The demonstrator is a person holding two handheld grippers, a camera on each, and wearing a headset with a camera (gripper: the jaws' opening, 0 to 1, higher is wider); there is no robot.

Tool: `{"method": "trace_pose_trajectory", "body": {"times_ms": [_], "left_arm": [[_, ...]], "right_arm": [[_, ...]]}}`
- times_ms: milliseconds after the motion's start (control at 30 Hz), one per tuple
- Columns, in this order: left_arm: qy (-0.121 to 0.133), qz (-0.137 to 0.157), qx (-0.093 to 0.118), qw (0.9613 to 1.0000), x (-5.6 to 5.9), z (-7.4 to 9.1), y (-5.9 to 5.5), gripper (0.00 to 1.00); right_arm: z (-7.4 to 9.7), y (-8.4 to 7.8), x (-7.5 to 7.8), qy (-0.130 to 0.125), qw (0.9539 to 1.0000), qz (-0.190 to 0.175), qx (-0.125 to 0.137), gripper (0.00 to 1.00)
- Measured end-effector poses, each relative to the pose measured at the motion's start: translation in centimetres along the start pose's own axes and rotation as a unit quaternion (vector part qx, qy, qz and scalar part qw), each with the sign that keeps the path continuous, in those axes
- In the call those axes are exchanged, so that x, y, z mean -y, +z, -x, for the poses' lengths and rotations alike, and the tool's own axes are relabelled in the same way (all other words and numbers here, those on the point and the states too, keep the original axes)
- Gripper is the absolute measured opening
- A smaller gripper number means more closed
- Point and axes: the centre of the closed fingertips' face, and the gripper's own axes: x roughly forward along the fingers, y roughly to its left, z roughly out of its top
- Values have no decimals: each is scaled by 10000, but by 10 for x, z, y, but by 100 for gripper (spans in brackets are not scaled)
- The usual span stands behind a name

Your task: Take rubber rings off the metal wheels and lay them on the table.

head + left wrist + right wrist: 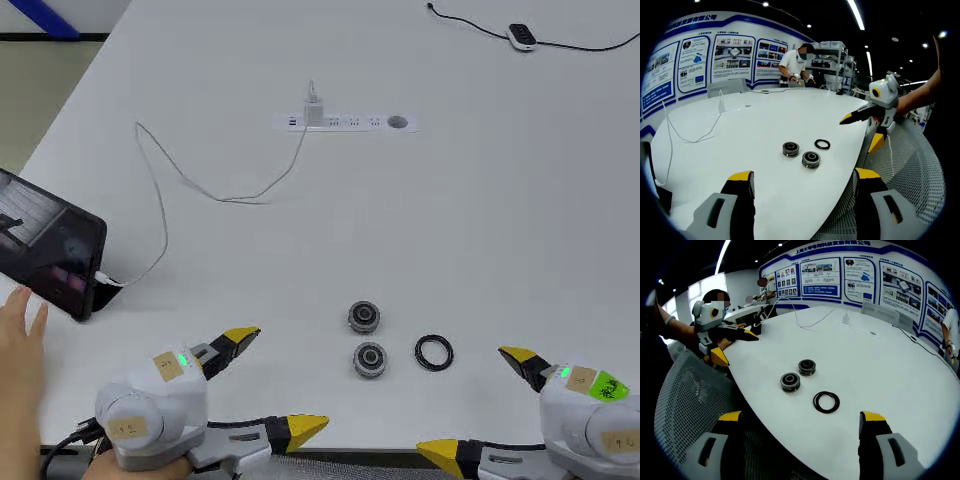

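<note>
A tablet [50,255] leans at the worktop's [480,220] left edge, well clear of the work. The left gripper [285,380] hovers over the front edge, left of the parts, with its jaws wide apart and nothing between them.

Near the middle of the front edge lie two wheels, close together but not touching: the far wheel [364,317] and the near wheel [370,359]. Both look dark around the rim, so each probably has its rubber on, though the pictures are too small to be sure. One ring [434,352] lies flat just right of the near wheel, apart from it. The right gripper [465,400] waits at the front edge further right, with its jaws also spread and empty.

The main risk is skidding. The wheels sit loose on a smooth top, so a pull on the rubber with one gripper, without the other pinning the metal, would likely drag the whole wheel towards the front edge. A ring that lets go suddenly could spring or roll off that edge. A jaw reaching for the near wheel could also nudge the far wheel or sweep away the loose ring.
</note>
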Motion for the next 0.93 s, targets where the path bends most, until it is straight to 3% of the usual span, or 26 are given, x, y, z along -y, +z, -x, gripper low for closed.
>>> {"method": "trace_pose_trajectory", "body": {"times_ms": [933], "left_arm": [[-3,-31,-47,10000,0,2,0,80]], "right_arm": [[1,-2,0,-21,10000,-95,-5,94]]}}
